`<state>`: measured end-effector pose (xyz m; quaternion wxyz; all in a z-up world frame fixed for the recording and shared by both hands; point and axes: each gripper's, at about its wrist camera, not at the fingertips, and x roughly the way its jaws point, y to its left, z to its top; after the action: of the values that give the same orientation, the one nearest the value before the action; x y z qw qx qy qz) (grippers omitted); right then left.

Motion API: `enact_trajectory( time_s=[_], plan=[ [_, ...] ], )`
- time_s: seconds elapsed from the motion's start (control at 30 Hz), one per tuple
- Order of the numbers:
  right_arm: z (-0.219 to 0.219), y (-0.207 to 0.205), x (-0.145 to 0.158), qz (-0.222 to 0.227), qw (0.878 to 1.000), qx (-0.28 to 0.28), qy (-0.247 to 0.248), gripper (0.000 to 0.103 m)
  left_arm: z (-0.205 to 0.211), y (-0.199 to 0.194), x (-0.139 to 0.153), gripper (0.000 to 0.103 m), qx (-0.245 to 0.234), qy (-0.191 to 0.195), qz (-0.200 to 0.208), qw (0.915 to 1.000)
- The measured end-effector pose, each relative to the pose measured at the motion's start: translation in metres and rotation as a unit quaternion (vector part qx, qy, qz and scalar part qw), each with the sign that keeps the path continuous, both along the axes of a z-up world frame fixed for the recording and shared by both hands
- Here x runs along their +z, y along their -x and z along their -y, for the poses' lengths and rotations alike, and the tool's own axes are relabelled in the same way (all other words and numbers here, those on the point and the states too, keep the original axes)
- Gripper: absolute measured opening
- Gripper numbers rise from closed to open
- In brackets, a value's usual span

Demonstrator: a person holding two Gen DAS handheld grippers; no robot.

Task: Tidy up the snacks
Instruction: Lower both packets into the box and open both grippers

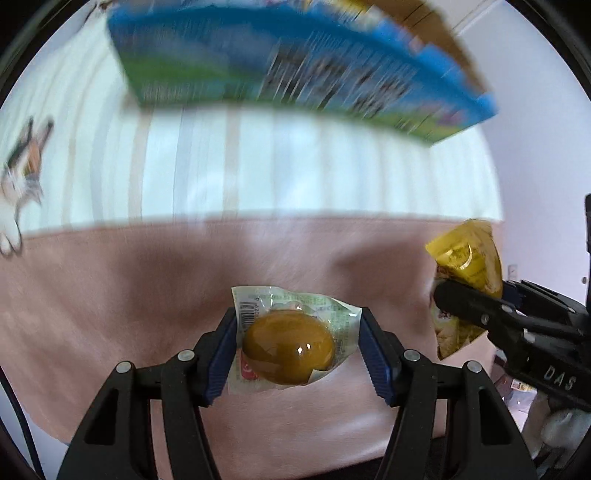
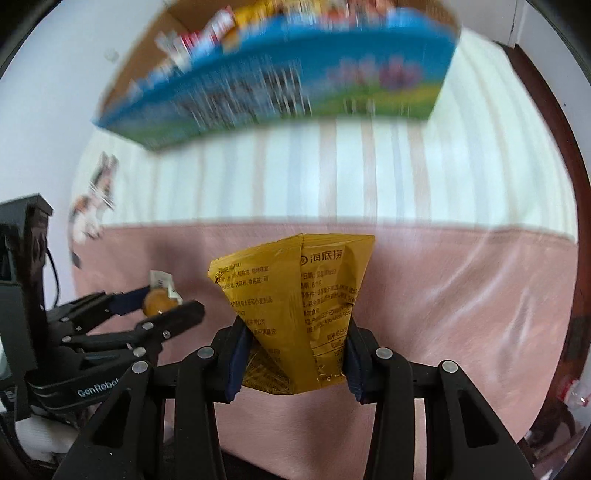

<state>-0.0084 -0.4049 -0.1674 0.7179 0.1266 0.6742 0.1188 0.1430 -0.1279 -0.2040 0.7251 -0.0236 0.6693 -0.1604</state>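
Observation:
My left gripper point(image 1: 297, 345) is shut on a brown egg sealed in a clear wrapper point(image 1: 290, 345), held above a pink cloth point(image 1: 147, 314). The same egg packet point(image 2: 159, 300) shows at the left of the right wrist view, between the left gripper's fingers point(image 2: 173, 319). My right gripper point(image 2: 293, 356) is shut on a crumpled yellow snack bag point(image 2: 295, 306) with printed text. That bag point(image 1: 467, 266) appears at the right edge of the left wrist view. A blue and green snack box point(image 1: 295, 70) stands at the far side, blurred.
The pink cloth meets a pale striped cloth point(image 1: 280, 166) toward the far side. More packets point(image 2: 229, 26) sit behind the blue box point(image 2: 288, 81) in a brown carton. A cat picture point(image 1: 26, 177) lies at the left. A dark wooden edge point(image 2: 569, 206) runs along the right.

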Motion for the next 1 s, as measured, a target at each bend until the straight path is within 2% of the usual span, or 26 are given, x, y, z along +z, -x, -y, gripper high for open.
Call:
enact_trajectory(
  time_s=[0.17, 0.23, 0.27, 0.33, 0.47, 0.63, 0.87, 0.97, 1.0],
  plan=[
    [0.027, -0.039, 0.071, 0.066, 0.997, -0.016, -0.031, 0.046, 0.010, -0.026, 0.067, 0.060, -0.012, 0.038, 0.053, 0.9978],
    [0.028, -0.060, 0.089, 0.086, 0.995, -0.023, -0.042, 0.046, 0.017, -0.046, 0.096, 0.060, -0.014, 0.051, 0.076, 0.9957],
    [0.034, -0.073, 0.103, 0.099, 0.994, -0.024, -0.045, 0.046, 0.019, -0.055, 0.104, 0.060, -0.015, 0.053, 0.087, 0.9947],
    [0.024, -0.095, 0.112, 0.116, 0.992, -0.027, -0.044, 0.046, 0.020, -0.080, 0.121, 0.060, -0.015, 0.052, 0.107, 0.9928],
    [0.021, -0.144, 0.127, 0.143, 0.989, -0.027, -0.028, 0.046, 0.022, -0.122, 0.128, 0.060, -0.012, 0.032, 0.123, 0.9919],
    [0.011, -0.200, 0.115, 0.141, 0.990, -0.025, -0.011, 0.046, 0.015, -0.175, 0.114, 0.060, -0.001, 0.007, 0.106, 0.9944],
    [0.001, -0.257, 0.066, 0.104, 0.994, -0.029, 0.000, 0.046, 0.014, -0.228, 0.080, 0.061, 0.000, -0.027, 0.082, 0.9963],
    [0.000, -0.271, 0.043, 0.076, 0.997, -0.031, -0.010, 0.050, 0.016, -0.243, 0.069, 0.061, 0.003, -0.038, 0.072, 0.9967],
    [-0.001, -0.276, 0.035, 0.065, 0.997, -0.031, -0.014, 0.057, 0.016, -0.246, 0.065, 0.061, 0.006, -0.038, 0.067, 0.9970]
  ],
)
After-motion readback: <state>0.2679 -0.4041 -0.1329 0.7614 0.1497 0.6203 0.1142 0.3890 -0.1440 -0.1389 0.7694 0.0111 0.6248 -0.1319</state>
